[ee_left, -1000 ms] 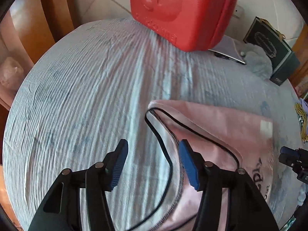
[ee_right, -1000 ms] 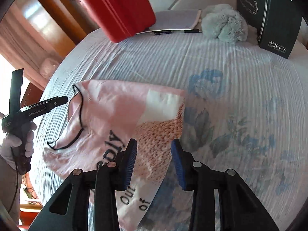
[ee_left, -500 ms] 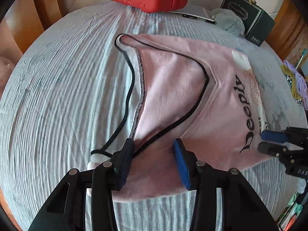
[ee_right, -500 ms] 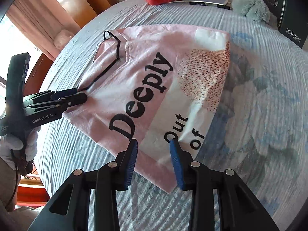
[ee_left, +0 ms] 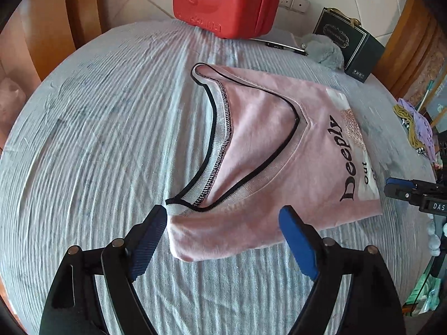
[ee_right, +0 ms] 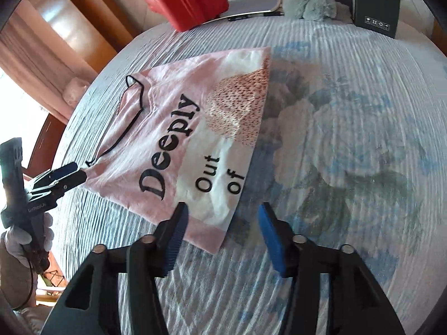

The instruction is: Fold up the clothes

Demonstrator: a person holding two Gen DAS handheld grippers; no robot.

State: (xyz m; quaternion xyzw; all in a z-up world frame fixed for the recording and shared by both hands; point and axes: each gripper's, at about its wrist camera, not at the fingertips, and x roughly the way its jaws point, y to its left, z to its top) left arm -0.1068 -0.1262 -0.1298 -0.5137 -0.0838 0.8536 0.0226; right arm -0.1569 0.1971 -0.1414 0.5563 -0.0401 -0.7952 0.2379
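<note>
A pink shirt (ee_left: 259, 145) with black-trimmed neckline and the print "Deeply Out of" lies folded flat on the bed; it also shows in the right wrist view (ee_right: 178, 128). My left gripper (ee_left: 223, 229) is open, its jaws wide apart over the shirt's near shoulder corner, holding nothing. My right gripper (ee_right: 222, 224) is open over the shirt's near bottom corner, holding nothing. The left gripper also shows in the right wrist view (ee_right: 69, 174) at the shirt's left corner. The right gripper shows at the right edge of the left wrist view (ee_left: 402, 191).
The bed (ee_left: 97, 139) has a pale blue ribbed cover with floral print (ee_right: 349, 139). At its far end stand a red case (ee_left: 226, 0), a notebook with pen (ee_right: 251, 8), a grey plush (ee_right: 310, 1) and a dark green box (ee_left: 352, 47).
Both grippers have opened wide and let go of the shirt, which now lies flat. Both have drawn back slightly toward the near edge.
</note>
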